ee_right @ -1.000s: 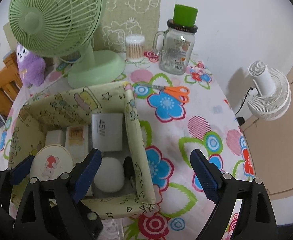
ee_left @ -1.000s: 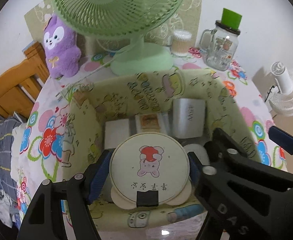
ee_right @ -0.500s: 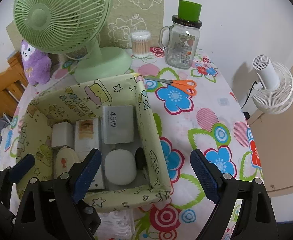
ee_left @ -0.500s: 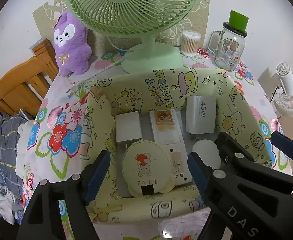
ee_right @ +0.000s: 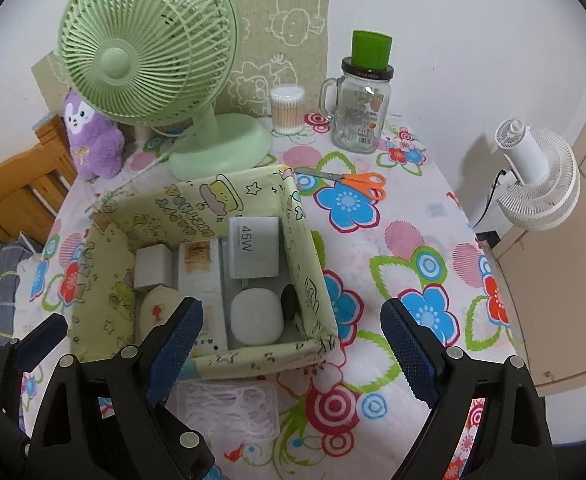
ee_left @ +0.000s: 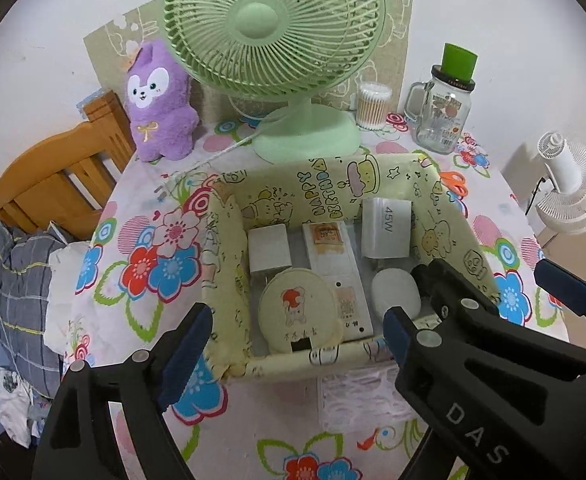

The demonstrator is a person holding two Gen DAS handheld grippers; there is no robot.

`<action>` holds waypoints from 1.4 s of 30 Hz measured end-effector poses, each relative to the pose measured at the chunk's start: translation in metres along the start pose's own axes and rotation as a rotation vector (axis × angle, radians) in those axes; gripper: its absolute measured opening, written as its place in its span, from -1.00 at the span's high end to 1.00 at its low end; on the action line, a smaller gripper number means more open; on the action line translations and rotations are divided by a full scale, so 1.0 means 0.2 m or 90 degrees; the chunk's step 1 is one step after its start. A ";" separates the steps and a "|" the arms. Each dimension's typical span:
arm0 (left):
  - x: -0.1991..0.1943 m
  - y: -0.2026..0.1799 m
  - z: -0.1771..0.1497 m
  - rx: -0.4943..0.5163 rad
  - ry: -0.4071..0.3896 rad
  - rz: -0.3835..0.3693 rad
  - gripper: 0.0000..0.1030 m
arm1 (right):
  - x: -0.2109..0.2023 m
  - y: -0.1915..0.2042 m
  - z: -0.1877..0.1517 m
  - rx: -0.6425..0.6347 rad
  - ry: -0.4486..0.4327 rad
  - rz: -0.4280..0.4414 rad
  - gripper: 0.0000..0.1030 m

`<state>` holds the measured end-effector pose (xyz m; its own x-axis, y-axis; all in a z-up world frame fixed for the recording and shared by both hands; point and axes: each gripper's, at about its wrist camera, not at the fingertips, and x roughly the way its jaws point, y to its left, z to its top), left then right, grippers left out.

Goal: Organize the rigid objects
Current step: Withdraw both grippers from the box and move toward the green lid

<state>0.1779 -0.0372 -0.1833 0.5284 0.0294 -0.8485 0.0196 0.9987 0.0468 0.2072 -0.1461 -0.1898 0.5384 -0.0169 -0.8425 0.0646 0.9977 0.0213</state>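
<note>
A yellow cartoon-print box [ee_left: 317, 188] [ee_right: 305, 236] stands on the flowered tablecloth. In it lie a round cream case with a bear picture [ee_left: 299, 308], a white charger cube [ee_left: 269, 248], a long white packet [ee_left: 329, 248], a white "45W" box [ee_left: 387, 232] [ee_right: 255, 250] and a white rounded case [ee_left: 395, 292] [ee_right: 257, 314]. My left gripper [ee_left: 293, 344] hovers above the box's near wall. Its jaws are opening, with nothing between the pads. My right gripper [ee_right: 293, 344] hangs open and empty over the box's near right corner.
Behind the box stand a green desk fan [ee_left: 277, 32], a purple plush toy [ee_left: 159, 100], a cotton-swab tub [ee_right: 287, 108] and a glass jar mug [ee_right: 363, 112]. Orange scissors [ee_right: 357, 182] lie to the right of the box. A clear plastic packet [ee_right: 229, 412] lies in front of it.
The left gripper let go of the round cream case, which now lies in the box. Both grippers rose and drew back from the box, and the left jaws spread wider.
</note>
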 end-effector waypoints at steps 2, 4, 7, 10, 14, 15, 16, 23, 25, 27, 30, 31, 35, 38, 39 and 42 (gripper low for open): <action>-0.03 0.00 -0.01 -0.002 -0.005 0.001 -0.73 | -0.04 0.00 -0.01 -0.002 -0.005 0.004 -0.80; -0.06 0.01 -0.02 -0.005 -0.009 0.002 -0.74 | -0.06 0.00 -0.02 -0.004 -0.010 0.006 -0.80; -0.11 0.01 -0.05 -0.009 -0.012 0.002 -0.75 | -0.11 0.01 -0.04 -0.007 -0.017 0.011 -0.80; -0.15 0.01 -0.07 -0.010 -0.014 -0.001 -0.75 | -0.17 0.01 -0.07 -0.009 -0.024 0.013 -0.80; -0.21 0.01 -0.11 -0.010 -0.020 -0.004 -0.77 | -0.23 0.01 -0.10 -0.004 -0.036 0.022 -0.80; -0.22 0.01 -0.12 -0.010 -0.022 -0.003 -0.77 | -0.24 0.00 -0.11 -0.003 -0.037 0.024 -0.80; -0.24 0.01 -0.13 -0.008 -0.024 -0.002 -0.78 | -0.26 0.00 -0.12 -0.002 -0.038 0.026 -0.80; -0.32 -0.01 -0.19 -0.012 -0.031 0.000 -0.79 | -0.35 -0.01 -0.18 -0.010 -0.048 0.032 -0.80; -0.34 -0.01 -0.21 -0.013 -0.031 -0.001 -0.80 | -0.37 -0.02 -0.20 -0.014 -0.049 0.033 -0.80; -0.36 -0.02 -0.23 -0.012 -0.034 -0.003 -0.83 | -0.39 -0.03 -0.22 -0.018 -0.052 0.035 -0.80; -0.38 -0.03 -0.26 -0.008 -0.038 -0.005 -0.85 | -0.42 -0.03 -0.25 -0.025 -0.054 0.033 -0.80; -0.39 -0.04 -0.27 -0.009 -0.038 -0.007 -0.85 | -0.43 -0.03 -0.25 -0.026 -0.054 0.033 -0.80; -0.41 -0.05 -0.30 -0.016 -0.037 -0.011 -0.88 | -0.45 -0.05 -0.28 -0.032 -0.055 0.033 -0.80; -0.42 -0.05 -0.33 -0.020 -0.036 -0.014 -0.90 | -0.46 -0.05 -0.31 -0.036 -0.052 0.036 -0.80; -0.41 -0.05 -0.34 -0.021 -0.034 -0.015 -0.91 | -0.46 -0.05 -0.32 -0.037 -0.052 0.037 -0.80; -0.42 -0.06 -0.37 -0.027 -0.035 -0.019 -0.94 | -0.47 -0.06 -0.35 -0.040 -0.051 0.043 -0.80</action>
<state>0.0712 -0.0482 -0.1511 0.5738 -0.0011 -0.8190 0.0004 1.0000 -0.0010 0.0980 -0.1511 -0.1487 0.6060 0.0483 -0.7940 -0.0252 0.9988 0.0415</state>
